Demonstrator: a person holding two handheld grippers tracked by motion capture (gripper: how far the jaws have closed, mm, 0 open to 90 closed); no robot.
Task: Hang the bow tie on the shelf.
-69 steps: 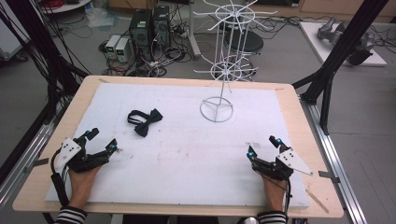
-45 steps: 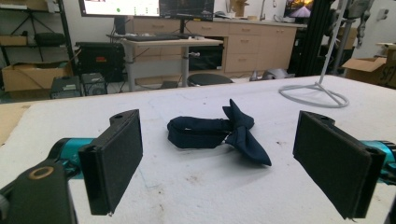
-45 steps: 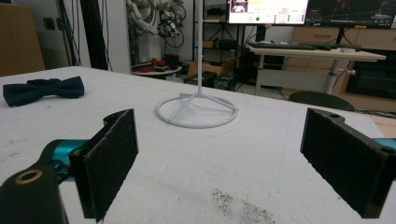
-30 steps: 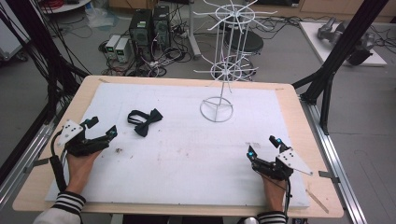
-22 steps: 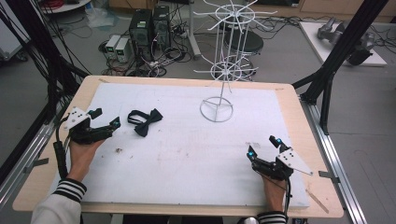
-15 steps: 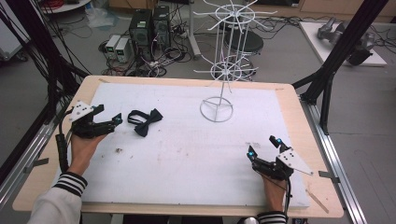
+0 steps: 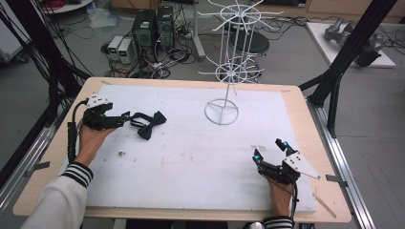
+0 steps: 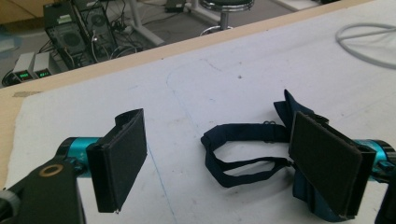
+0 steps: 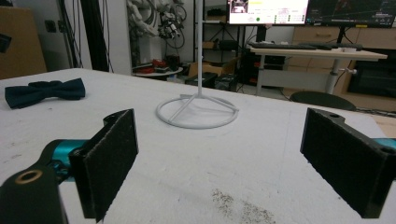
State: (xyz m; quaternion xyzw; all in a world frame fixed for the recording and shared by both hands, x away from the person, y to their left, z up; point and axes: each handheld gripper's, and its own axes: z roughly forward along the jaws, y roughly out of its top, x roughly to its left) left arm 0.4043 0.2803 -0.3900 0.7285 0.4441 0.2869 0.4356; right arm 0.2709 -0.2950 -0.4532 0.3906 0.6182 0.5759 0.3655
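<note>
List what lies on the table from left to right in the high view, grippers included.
left gripper → bow tie → white wire stand → right gripper

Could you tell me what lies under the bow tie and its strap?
The bow tie lies flat on the white mat, which shows through the strap loop. In the left gripper view, one jaw of the open left hand-held gripper covers part of the bow.
</note>
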